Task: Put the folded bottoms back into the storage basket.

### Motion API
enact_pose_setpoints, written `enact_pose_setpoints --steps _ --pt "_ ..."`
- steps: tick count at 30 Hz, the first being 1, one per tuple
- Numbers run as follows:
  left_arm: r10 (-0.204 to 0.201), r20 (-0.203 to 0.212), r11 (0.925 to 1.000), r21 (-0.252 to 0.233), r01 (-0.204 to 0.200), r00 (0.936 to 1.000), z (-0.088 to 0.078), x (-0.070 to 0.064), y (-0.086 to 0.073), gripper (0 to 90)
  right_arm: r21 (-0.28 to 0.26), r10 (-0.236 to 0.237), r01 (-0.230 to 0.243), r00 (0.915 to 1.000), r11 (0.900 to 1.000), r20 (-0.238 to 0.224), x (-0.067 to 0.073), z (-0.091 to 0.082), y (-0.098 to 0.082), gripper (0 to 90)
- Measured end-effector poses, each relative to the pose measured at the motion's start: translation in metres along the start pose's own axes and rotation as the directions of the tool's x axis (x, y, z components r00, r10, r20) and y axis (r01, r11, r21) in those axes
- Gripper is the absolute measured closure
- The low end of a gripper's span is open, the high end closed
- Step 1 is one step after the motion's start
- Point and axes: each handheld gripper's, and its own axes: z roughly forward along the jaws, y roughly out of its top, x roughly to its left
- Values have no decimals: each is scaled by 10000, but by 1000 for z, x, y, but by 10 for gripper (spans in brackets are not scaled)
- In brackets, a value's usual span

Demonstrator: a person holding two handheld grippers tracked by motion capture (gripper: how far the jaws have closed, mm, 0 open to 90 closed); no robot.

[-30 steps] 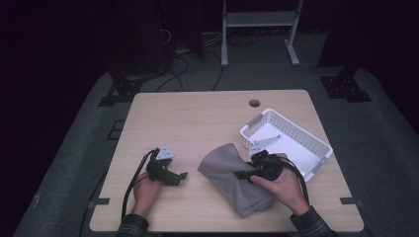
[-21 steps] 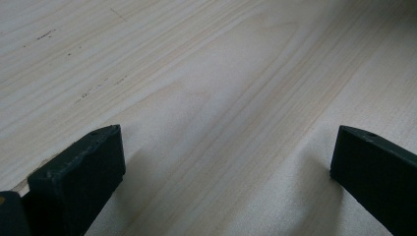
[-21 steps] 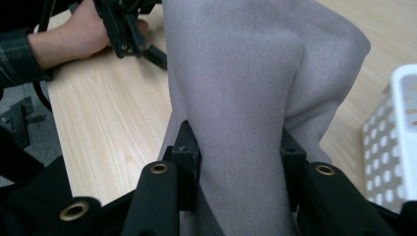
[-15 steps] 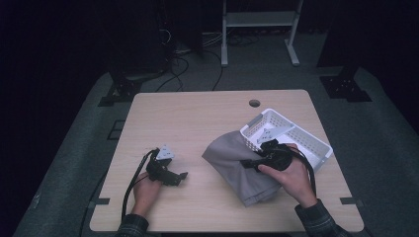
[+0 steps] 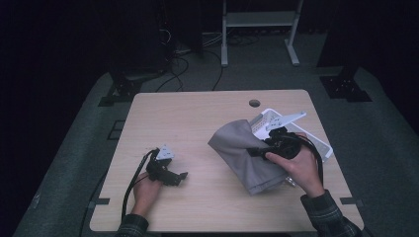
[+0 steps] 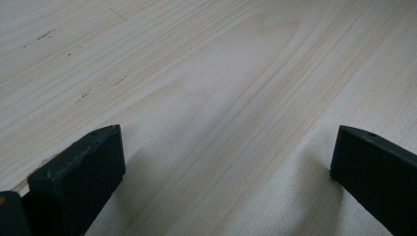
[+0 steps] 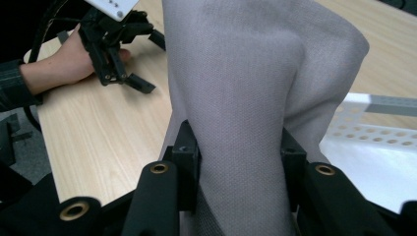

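Note:
A grey cloth (image 5: 242, 153) is lifted partly off the wooden table (image 5: 197, 118), its upper part raised against the white perforated basket (image 5: 316, 143). My right gripper (image 5: 257, 152) is shut on the grey cloth (image 7: 241, 98), which bunches up between the two jaws in the right gripper view. My left gripper (image 5: 184, 177) rests low on the table at the left, open, with bare wood between its jaws (image 6: 226, 162). The right gripper view also catches the left gripper (image 7: 147, 88) and the hand holding it, farther off.
The white basket (image 7: 373, 147) stands at the table's right edge, just behind the cloth. A round cable hole (image 5: 254, 103) sits near the table's far edge. Dark floor, cables and a stand's legs (image 5: 257, 34) lie beyond the table.
My right gripper has lifted the cloth and carried it up and toward the basket, so the cloth now stands bunched rather than flat. The left gripper has stayed put.

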Motion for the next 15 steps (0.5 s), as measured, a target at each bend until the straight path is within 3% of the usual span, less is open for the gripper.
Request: enact_pose_setpoints --steps 15 --pt "-12 -8 10000 -35 12 10000 0 0 0 0 -143 176 -168 9982 9998 574 -20 -20 7 624"
